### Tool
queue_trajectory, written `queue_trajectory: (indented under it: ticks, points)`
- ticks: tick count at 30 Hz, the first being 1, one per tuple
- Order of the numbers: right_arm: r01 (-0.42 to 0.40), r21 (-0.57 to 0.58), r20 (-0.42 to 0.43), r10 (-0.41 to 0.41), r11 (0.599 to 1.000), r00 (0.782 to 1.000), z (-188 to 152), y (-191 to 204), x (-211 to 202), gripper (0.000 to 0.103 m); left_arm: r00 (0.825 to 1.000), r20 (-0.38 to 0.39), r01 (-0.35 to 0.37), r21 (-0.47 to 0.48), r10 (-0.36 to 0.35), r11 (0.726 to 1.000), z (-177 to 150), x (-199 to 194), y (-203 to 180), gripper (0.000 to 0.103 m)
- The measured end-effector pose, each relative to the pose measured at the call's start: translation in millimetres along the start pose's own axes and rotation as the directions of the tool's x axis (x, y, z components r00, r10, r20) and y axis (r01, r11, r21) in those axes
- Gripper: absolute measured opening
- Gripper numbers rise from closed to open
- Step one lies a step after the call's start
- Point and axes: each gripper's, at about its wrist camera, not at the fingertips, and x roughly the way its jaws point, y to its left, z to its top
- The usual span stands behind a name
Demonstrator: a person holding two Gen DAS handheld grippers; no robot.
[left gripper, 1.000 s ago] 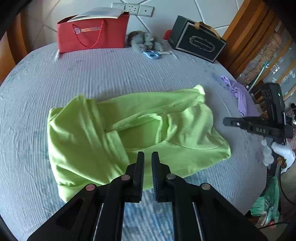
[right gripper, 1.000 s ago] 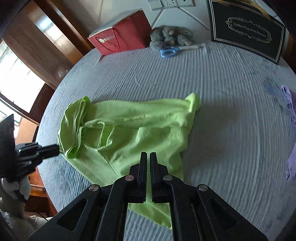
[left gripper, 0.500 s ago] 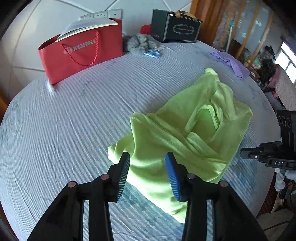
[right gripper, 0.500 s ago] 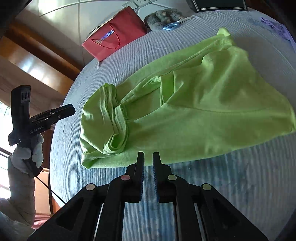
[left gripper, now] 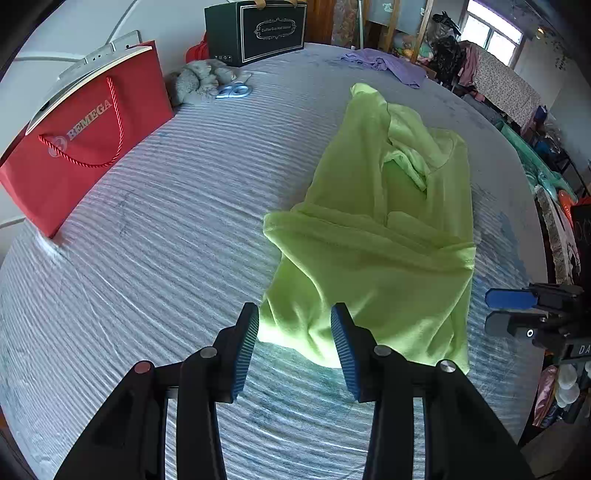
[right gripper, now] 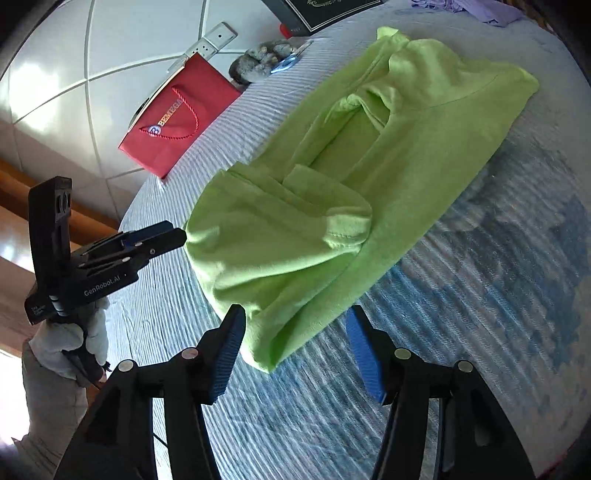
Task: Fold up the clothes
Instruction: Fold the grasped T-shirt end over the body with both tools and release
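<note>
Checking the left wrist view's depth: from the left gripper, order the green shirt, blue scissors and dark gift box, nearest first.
1. green shirt, just ahead of the left gripper, slightly right.
2. blue scissors, far, beside the grey plush.
3. dark gift box, at the table's far edge.

White tiled wall [right gripper: 92, 55], bright window [left gripper: 493, 31], cluttered room

A lime-green shirt [left gripper: 373, 236] lies crumpled and loosely half-folded on the striped counter [left gripper: 166, 240] before me, its near hem bunched between my jaws, its far corner pointing away.
</note>
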Motion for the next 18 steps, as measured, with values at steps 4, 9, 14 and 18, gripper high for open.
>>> queue_trajectory:
  ticks: [4,9,14,18]
  points:
    - [0.072,0.03,0.047,-0.073,0.997,0.996,13,4,2,0.057,0.999,-0.004,0.038,0.043,-0.038,0.998,11,11,5,0.043]
    - [0.17,0.011,0.088,-0.17,0.985,0.981,28,14,12,0.057,0.997,-0.018,0.076,0.087,-0.075,0.993,25,29,8,0.045]
    - [0.222,-0.019,0.055,-0.221,0.975,0.974,40,16,31,0.057,0.994,-0.03,0.105,0.102,-0.103,0.989,34,44,4,0.045]
    - [0.255,-0.099,0.041,-0.252,0.962,0.967,37,26,40,0.021,0.996,-0.042,0.084,0.117,-0.08,0.99,38,51,-3,0.014]
